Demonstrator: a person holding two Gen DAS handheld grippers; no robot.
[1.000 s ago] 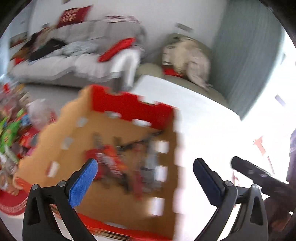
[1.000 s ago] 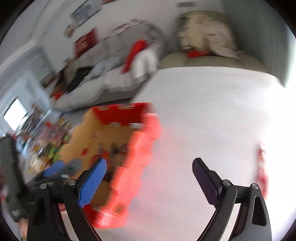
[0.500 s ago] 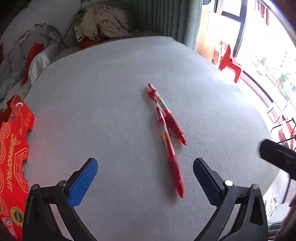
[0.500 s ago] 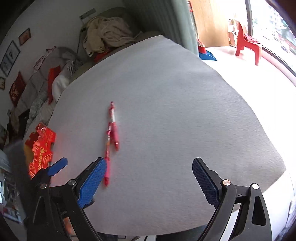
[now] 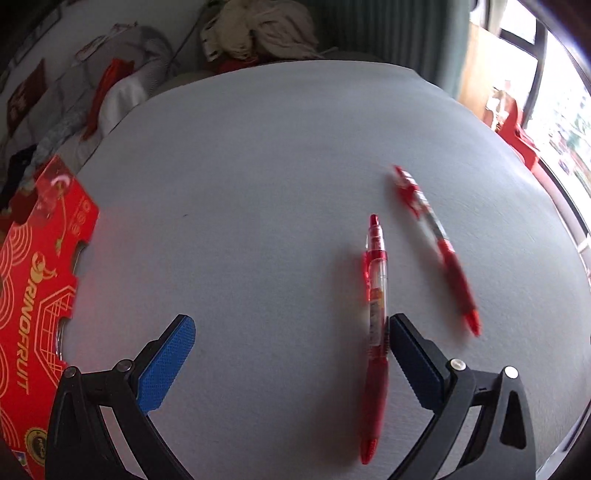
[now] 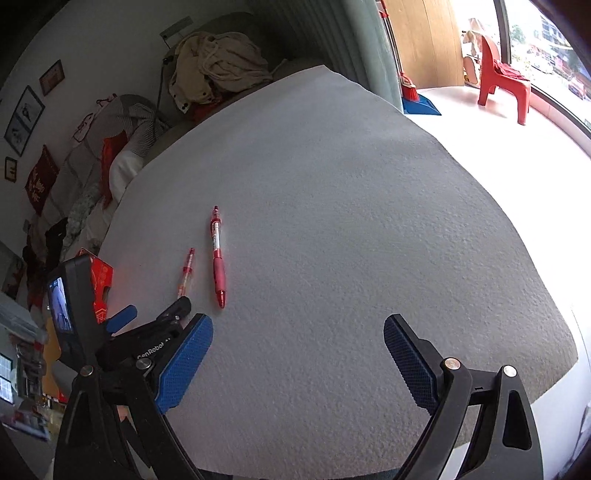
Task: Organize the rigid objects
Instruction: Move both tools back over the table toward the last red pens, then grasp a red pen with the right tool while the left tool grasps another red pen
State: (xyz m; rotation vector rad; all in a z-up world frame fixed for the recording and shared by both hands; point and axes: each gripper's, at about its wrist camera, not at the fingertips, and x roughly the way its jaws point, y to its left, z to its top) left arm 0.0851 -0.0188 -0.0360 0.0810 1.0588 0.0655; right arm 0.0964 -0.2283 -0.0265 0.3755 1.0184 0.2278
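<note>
On the grey table (image 5: 258,177), all places given from the near pen:
Near pen (image 5: 376,295): red, clear upper barrel, lay flat on the felt-like cover; long axis ran almost straight away from the left wrist camera, clicker end far, tip end near.
Same pen, right wrist view (image 6: 186,272): only the clicker half showed; the rest was hidden behind the left gripper's finger.
Far pen (image 5: 439,243): red, motion-blurred in the left wrist view; lay to the right of the near pen and apart from it, slanted, clicker end far and leftward, tip near and rightward.
Far pen, right wrist view (image 6: 218,254): sharp, roughly parallel to the near pen, tip toward the camera.
Left gripper (image 5: 291,354): jaws spread wide, holding nothing; the near pen lay between the fingers, right against the inner face of the right pad (image 5: 413,358).
Right gripper (image 6: 298,350): jaws spread wide, empty, over bare cover well right of both pens.
Red box (image 5: 37,280): printed cardboard, at the table's left edge, far left of the near pen.
Room: sofa (image 6: 92,155) with cushions beyond the box; heap of beige clothes (image 5: 255,29) past the table's far edge; curtain, window and red plastic chair (image 6: 502,81) off to the right.
</note>
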